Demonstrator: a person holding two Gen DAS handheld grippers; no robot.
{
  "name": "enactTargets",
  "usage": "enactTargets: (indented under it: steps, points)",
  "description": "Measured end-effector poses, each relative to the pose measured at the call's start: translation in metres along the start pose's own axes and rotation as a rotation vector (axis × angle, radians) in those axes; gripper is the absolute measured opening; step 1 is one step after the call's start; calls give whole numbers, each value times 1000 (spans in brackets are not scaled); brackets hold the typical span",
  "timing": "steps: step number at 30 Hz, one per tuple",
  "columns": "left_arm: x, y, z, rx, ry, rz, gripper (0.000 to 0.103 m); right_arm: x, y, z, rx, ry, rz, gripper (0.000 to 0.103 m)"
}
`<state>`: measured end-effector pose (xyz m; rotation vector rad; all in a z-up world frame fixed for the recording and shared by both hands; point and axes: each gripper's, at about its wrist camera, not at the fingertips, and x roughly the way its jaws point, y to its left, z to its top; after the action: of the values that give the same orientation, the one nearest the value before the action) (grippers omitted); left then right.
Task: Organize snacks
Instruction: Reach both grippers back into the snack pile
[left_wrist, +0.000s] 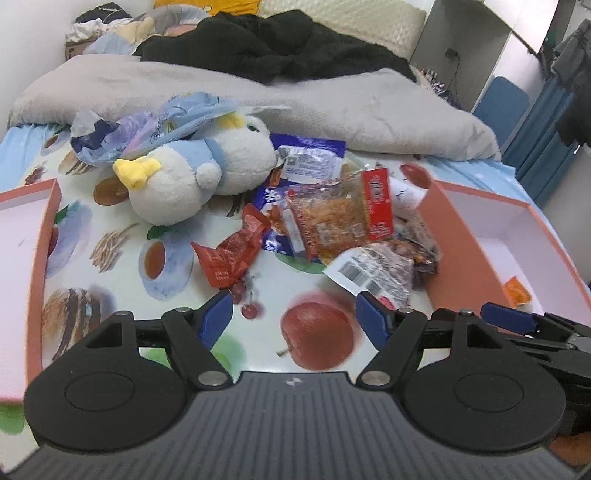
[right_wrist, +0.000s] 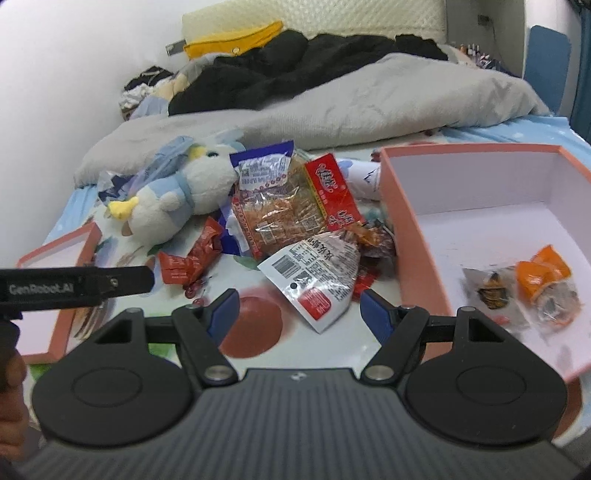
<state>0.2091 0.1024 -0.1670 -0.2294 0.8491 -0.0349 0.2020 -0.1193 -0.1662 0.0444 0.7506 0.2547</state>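
A heap of snack packets lies on a fruit-print cloth: a crumpled red wrapper (left_wrist: 231, 254) (right_wrist: 192, 258), a clear bag of orange strips (left_wrist: 328, 221) (right_wrist: 280, 218) with a red label, and a clear packet with a barcode (left_wrist: 373, 271) (right_wrist: 314, 277). A pink box (left_wrist: 476, 236) (right_wrist: 417, 236) stands to the right, with orange-topped packets (right_wrist: 543, 284) inside. My left gripper (left_wrist: 295, 317) is open above the cloth, just short of the red wrapper. My right gripper (right_wrist: 295, 314) is open with the barcode packet's near end between its fingers, nothing pressed.
A white and blue plush duck (left_wrist: 192, 173) (right_wrist: 173, 199) lies left of the heap under a blue plastic bag (left_wrist: 147, 129). A pink lid (left_wrist: 22, 258) (right_wrist: 62, 295) sits at the left. A grey blanket (left_wrist: 258, 92) and black clothes (left_wrist: 277, 48) lie behind.
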Motion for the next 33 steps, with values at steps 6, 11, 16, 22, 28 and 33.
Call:
enactTargets:
  steps: [6,11,16,22,28,33]
  points:
    - [42,14,17,40,19,16,78,43,-1,9,11,33,-29,74]
    - [81,17,25,117,39,23,78,75,-1,14,52,56,-61,74]
    - [117,19,35,164,52,37,77,101,-4,17,105,67,-116,74]
    - [146,18,40,231,60,53,77,120,-7,22,97,60,-195,74]
    - [164,19,41,256,70,80,77,138,-14,23,104,101,-207,73]
    - [173,24,39,263,83,83,76,148,-16,20,134,119,-192,74]
